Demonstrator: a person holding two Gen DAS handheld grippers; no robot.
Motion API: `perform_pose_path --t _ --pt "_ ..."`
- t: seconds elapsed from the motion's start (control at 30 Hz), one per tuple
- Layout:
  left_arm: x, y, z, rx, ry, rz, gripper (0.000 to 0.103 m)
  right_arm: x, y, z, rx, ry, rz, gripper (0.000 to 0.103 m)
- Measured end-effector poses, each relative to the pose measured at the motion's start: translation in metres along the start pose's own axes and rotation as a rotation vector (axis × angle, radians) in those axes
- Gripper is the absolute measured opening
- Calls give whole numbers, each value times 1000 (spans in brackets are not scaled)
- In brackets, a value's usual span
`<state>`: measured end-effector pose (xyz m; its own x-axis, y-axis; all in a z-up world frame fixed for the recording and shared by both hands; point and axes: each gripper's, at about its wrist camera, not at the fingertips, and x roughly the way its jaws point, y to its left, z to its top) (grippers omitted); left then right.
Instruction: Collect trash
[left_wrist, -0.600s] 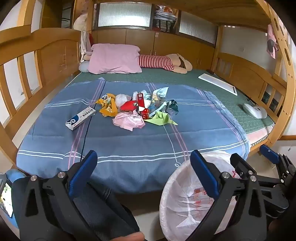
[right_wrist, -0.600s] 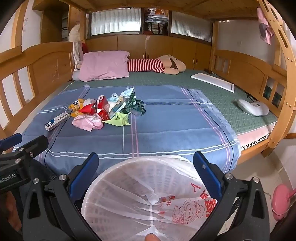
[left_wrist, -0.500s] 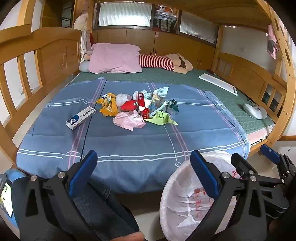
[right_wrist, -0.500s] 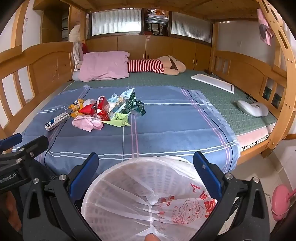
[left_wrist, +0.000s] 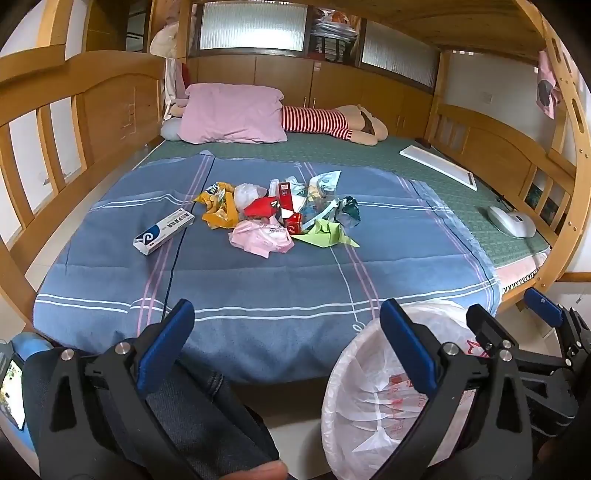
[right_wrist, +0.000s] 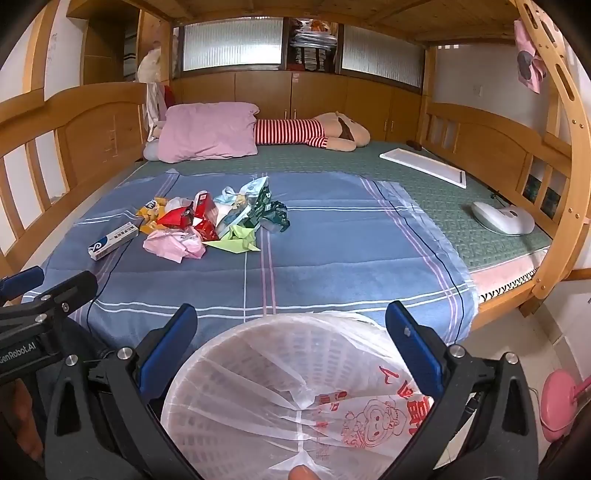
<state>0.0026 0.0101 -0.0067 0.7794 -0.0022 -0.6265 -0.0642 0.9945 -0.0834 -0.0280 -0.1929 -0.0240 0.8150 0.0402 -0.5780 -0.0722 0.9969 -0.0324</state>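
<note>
both grippers hang at the bottom of their frames, and against the shots from a moment ago nothing shifts: same pose, same view, not a wrapper disturbed. so the collecting hasn't begun, and this reads to me as the pause before the first reach.

the left gripper (left_wrist: 284, 317) has its blue fingers spread as wide as they go, with nothing between them but blanket and, lower down, a denim-clad knee (left_wrist: 207, 398). it touches nothing. the right gripper (right_wrist: 291, 319) is just as wide and holds nothing either; the rim of the bag-lined waste basket (right_wrist: 258, 373) shows between its fingers at the bottom centre of its view, but i can't tell if the pads meet it.

further out, the trash pile (left_wrist: 280, 214) sits a little above centre of the left view, on the blue striped blanket (left_wrist: 258, 288): a pink crumpled bag (left_wrist: 262, 240), a green folded paper (left_wrist: 328, 232), red packets, a yellow wrapper. a white and blue box (left_wrist: 164, 230) lies apart, to the pile's left. all of it is well away from both grippers, so a long reach forward comes first, i'd say. the basket waits in the lower right of the left view.
</note>
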Motion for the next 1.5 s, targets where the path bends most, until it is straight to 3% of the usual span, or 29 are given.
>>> perform_pose_path --t 1.5 --pt "1 -1 -3 23 20 60 100 -4 -1 4 9 -11 -3 100"
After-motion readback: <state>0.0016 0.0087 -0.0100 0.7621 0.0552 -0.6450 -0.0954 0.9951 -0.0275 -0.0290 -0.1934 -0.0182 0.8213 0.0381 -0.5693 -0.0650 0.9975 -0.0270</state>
